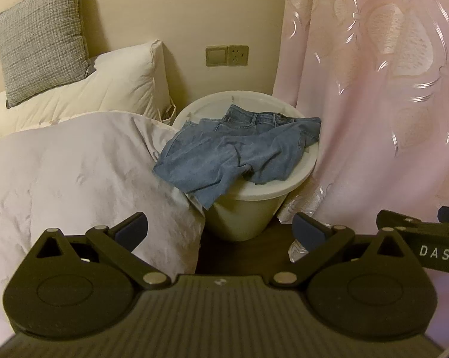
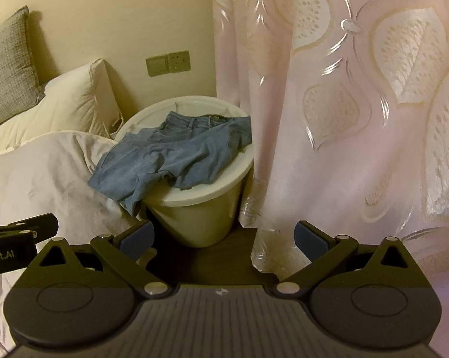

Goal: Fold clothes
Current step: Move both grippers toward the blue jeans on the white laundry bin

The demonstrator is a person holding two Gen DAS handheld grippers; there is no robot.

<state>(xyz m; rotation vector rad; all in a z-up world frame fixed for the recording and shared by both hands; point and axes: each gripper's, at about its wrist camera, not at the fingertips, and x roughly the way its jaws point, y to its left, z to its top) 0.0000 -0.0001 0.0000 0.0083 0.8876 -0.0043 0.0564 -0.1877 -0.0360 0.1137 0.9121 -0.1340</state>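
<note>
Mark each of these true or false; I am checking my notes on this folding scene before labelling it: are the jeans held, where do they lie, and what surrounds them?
1. The jeans lie crumpled on the white round table. True.
2. The left gripper is shut on the jeans. False: it is open and apart from them.
3. A pink curtain hangs to the right of the table. True.
4. The right gripper holds a pillow. False: it is open and empty.
5. One leg of the jeans drapes toward the duvet. True.
</note>
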